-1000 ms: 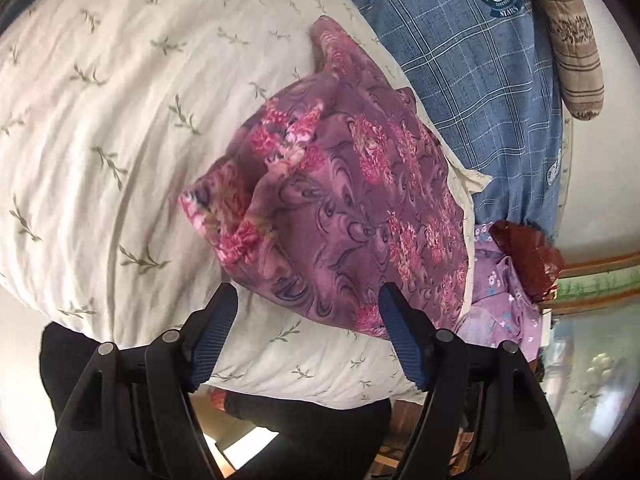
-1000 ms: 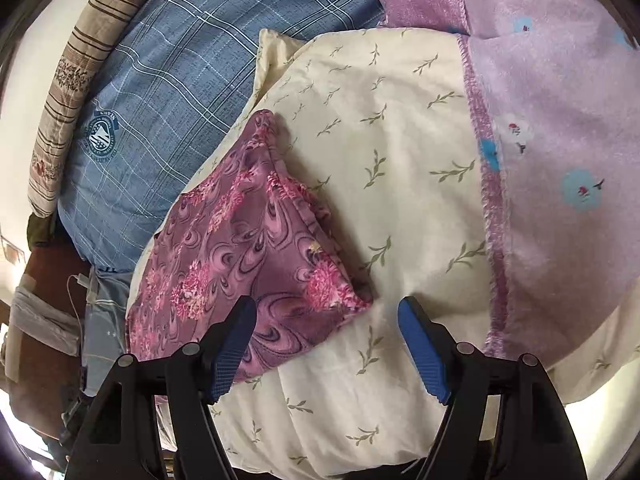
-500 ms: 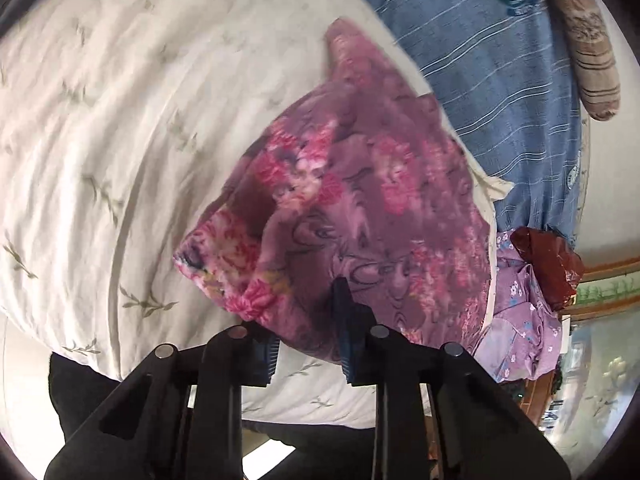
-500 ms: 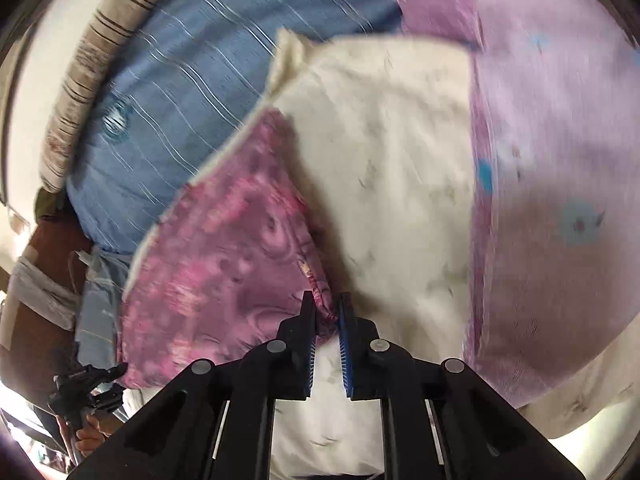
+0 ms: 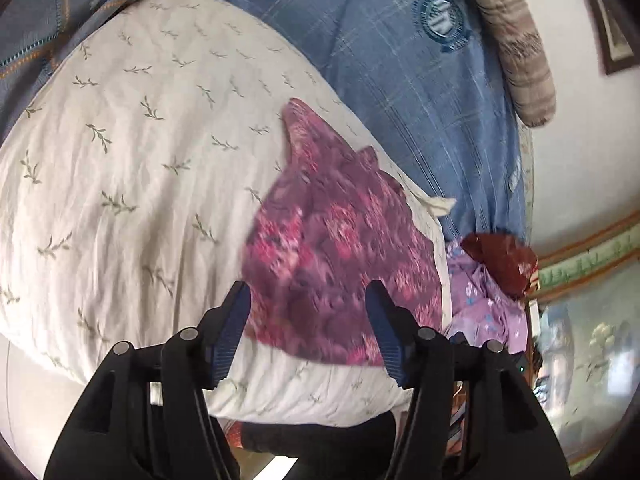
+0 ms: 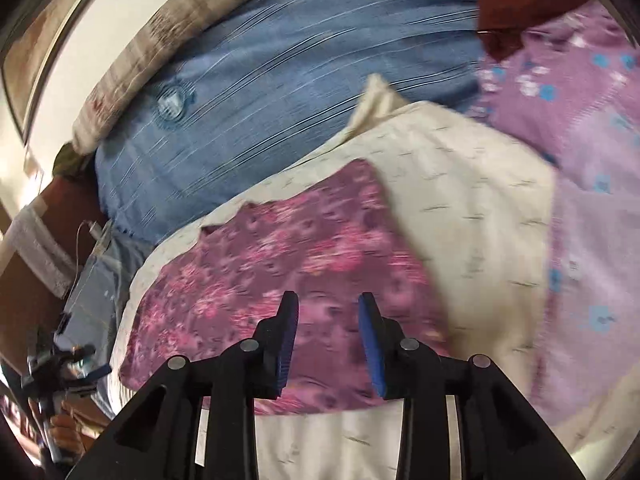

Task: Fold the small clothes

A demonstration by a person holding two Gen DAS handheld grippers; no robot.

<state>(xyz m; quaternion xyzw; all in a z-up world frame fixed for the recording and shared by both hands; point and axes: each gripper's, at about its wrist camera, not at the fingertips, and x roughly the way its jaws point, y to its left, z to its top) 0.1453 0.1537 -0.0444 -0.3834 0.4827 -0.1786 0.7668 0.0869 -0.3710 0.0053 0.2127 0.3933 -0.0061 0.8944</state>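
Cloth surfaces and gripper finish

The purple floral garment (image 5: 340, 264) is thin matt cloth lying on the cream pillow (image 5: 132, 168), a wrinkled leaf-print cotton; beside the pillow, the blue bedsheet (image 5: 408, 80) looks woven; the gripper fingers (image 5: 236, 320) are matt black plastic with ribbed blue pads.

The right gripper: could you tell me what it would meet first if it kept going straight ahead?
Most likely the purple floral cloth, which fills the gap between the open right gripper fingers; depth is unclear through the blur.
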